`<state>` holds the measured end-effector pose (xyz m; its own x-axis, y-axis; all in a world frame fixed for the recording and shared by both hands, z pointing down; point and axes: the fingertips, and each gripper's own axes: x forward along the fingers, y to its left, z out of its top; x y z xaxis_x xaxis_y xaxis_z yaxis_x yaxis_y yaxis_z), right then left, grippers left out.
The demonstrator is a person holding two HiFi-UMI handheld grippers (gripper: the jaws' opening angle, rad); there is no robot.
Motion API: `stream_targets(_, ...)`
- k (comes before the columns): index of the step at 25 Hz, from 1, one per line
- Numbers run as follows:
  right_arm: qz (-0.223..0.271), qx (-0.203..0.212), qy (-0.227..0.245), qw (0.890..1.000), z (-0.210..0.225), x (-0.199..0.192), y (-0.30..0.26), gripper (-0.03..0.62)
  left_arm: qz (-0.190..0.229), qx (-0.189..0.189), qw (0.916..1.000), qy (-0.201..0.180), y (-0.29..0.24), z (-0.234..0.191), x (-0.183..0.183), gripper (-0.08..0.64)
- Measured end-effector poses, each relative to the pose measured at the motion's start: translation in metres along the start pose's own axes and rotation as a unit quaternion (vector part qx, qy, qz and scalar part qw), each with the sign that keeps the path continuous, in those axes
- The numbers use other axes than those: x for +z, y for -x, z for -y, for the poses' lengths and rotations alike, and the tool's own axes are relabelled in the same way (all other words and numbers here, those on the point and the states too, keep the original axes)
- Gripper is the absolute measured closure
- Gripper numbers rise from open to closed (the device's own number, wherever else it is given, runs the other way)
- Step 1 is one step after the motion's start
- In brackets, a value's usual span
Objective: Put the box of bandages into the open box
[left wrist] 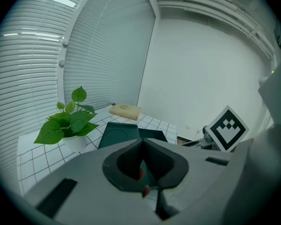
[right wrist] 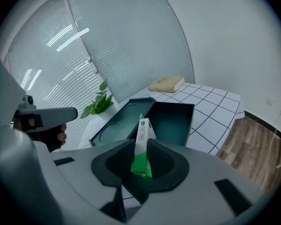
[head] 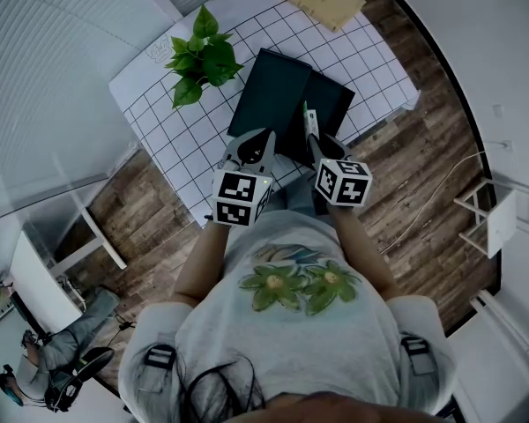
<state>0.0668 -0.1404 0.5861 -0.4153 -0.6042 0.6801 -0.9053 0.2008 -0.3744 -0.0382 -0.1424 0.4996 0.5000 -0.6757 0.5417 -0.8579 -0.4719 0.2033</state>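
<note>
Between the right gripper's (right wrist: 141,149) jaws, the box of bandages (right wrist: 143,130) is standing on end, green and white, and the jaws are squeezing it from both sides. Just ahead of that gripper and a bit below its tips, the dark green open box (right wrist: 172,120) is sitting on the gridded table (right wrist: 215,107), with its lid (right wrist: 117,125) lying flat off to the left. Meanwhile the left gripper (left wrist: 143,146) is hovering right beside the other one, jaws pressed together with nothing between them. Ahead of it and to the left a potted plant (left wrist: 68,121) is sitting, and way past the open box a tan book (left wrist: 125,110) is lying near the far table edge.
</note>
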Motion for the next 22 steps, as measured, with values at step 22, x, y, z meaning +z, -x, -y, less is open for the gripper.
stream_targets(22, -0.015, -0.006, -0.001, 1.000, 0.0020, -0.0096, -0.0085, 0.506, -0.001, -0.004, 1.0000, -0.004, -0.0020, -0.0014, -0.0013, 0.552)
